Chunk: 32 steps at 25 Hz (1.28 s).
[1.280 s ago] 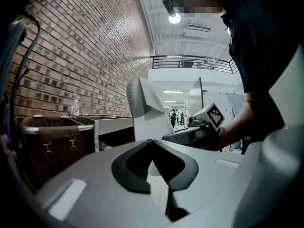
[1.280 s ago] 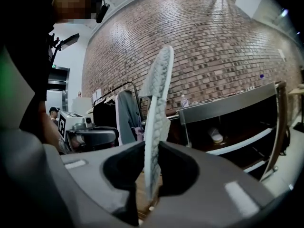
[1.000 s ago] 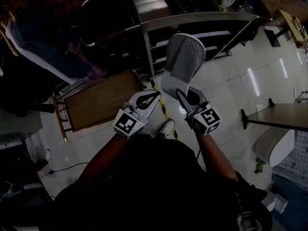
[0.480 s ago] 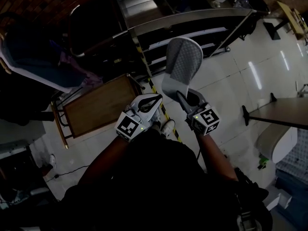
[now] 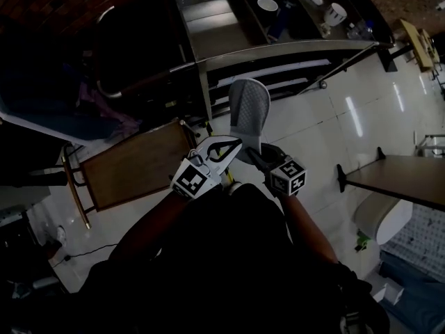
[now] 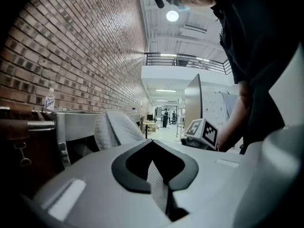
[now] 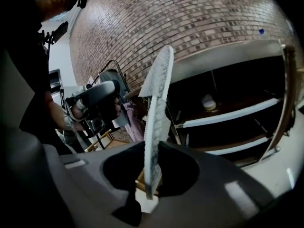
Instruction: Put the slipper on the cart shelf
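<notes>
A grey slipper (image 5: 249, 111) stands on end in front of the steel cart (image 5: 292, 46), sole facing me. My right gripper (image 5: 252, 156) is shut on its heel end. In the right gripper view the slipper (image 7: 156, 122) shows edge-on between the jaws, rising toward the cart's dark shelves (image 7: 223, 118). My left gripper (image 5: 235, 145) sits just left of the slipper's heel, jaws shut with nothing in them. In the left gripper view the slipper (image 6: 116, 127) is ahead on the left and the right gripper's marker cube (image 6: 204, 132) on the right.
Cups and a bowl (image 5: 268, 4) stand on the cart's top. A wooden tray on a frame (image 5: 135, 162) is to the left, dark garments behind it. A table (image 5: 403, 176) and a white stool (image 5: 379, 218) are at the right. Yellow-black tape crosses the floor.
Both grippers and the slipper have sunk and drawn closer to the cart. The slipper looks smaller and lower. The left gripper has moved in toward the slipper's heel.
</notes>
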### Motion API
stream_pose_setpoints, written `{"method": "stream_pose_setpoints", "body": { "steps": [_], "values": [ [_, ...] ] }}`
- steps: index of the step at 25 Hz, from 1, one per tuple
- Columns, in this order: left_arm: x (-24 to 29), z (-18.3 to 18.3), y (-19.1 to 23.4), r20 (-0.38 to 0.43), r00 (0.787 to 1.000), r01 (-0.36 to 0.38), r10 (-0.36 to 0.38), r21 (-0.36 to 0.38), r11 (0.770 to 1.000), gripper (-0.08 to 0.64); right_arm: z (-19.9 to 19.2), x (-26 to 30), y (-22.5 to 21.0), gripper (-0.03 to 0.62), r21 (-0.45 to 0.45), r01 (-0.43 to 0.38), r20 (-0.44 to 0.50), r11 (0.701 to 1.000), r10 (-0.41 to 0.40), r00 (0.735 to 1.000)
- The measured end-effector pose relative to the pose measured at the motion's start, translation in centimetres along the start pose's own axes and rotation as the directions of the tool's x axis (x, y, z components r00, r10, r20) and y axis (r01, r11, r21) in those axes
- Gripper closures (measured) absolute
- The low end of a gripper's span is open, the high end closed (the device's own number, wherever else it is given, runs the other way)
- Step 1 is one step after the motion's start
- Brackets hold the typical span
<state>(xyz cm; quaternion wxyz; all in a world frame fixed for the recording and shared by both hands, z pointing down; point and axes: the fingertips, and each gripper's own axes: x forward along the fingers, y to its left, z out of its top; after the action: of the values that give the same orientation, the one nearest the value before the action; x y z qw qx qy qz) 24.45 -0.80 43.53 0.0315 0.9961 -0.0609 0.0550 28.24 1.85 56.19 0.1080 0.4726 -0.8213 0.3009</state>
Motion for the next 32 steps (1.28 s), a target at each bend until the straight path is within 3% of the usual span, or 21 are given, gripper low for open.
{"method": "stream_pose_setpoints", "body": {
  "steps": [8, 14, 21, 25, 32],
  "values": [
    [1.4, -0.8, 3.1, -0.020, 1.000, -0.009, 0.009, -0.003, 1.000, 0.558, -2.5, 5.2, -2.8, 0.526, 0.235, -0.153, -0.159, 0.960, 0.194, 0.968],
    [3.4, -1.3, 5.8, -0.030, 0.997, -0.065, 0.064, -0.009, 0.998, 0.558, -2.1, 8.3, -7.7, 0.526, 0.248, -0.164, -0.212, 0.955, 0.218, 0.953],
    [5.9, -2.0, 9.3, -0.048, 0.988, -0.149, 0.149, -0.002, 0.989, 0.558, -0.4, 13.4, -13.5, 0.525, 0.370, -0.202, -0.207, 0.907, 0.292, 0.934],
    [6.9, -2.6, 10.2, -0.058, 0.983, -0.176, 0.175, -0.010, 0.984, 0.558, 0.4, 16.5, -15.8, 0.525, 0.361, -0.216, -0.244, 0.907, 0.316, 0.917],
    [7.4, -2.6, 11.8, -0.077, 0.970, -0.233, 0.229, -0.046, 0.971, 0.558, 4.2, 20.5, -18.1, 0.525, 0.277, -0.230, -0.186, 0.933, 0.287, 0.940]
  ]
}}
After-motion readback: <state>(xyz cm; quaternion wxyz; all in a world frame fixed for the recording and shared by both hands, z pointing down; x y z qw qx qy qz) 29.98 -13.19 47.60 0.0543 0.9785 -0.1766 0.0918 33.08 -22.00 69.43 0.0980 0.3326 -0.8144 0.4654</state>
